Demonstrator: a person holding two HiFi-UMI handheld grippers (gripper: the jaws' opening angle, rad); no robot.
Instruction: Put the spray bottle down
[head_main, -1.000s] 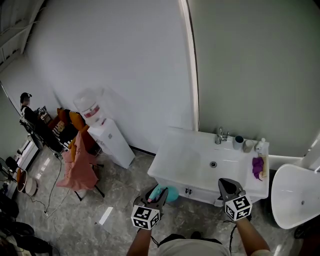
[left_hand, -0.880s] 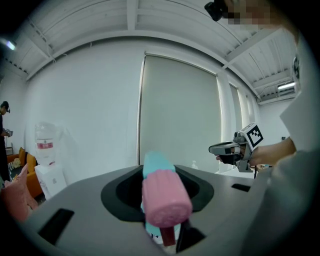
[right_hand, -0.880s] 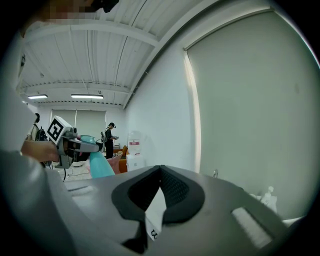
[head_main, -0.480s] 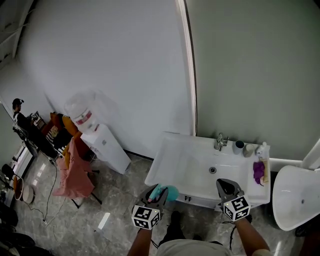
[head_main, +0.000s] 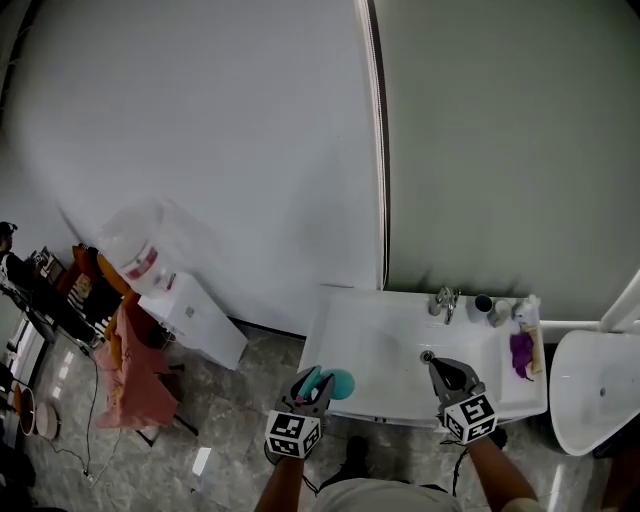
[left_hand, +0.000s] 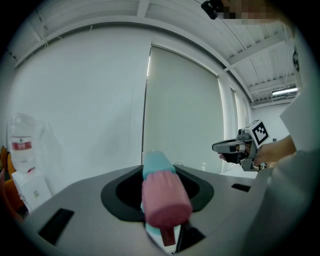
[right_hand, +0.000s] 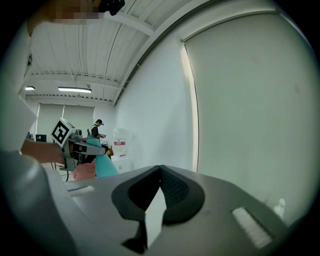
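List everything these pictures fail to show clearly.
- Spray bottle: in the left gripper view, its lower body is hidden by the jaws of the left hand-held gripper. No label shows.
- Items beside the faucet: too small in the head view to identify.
- Purple thing: too small in the head view to tell what it is.
- Person: cut off by the left edge of the head view.
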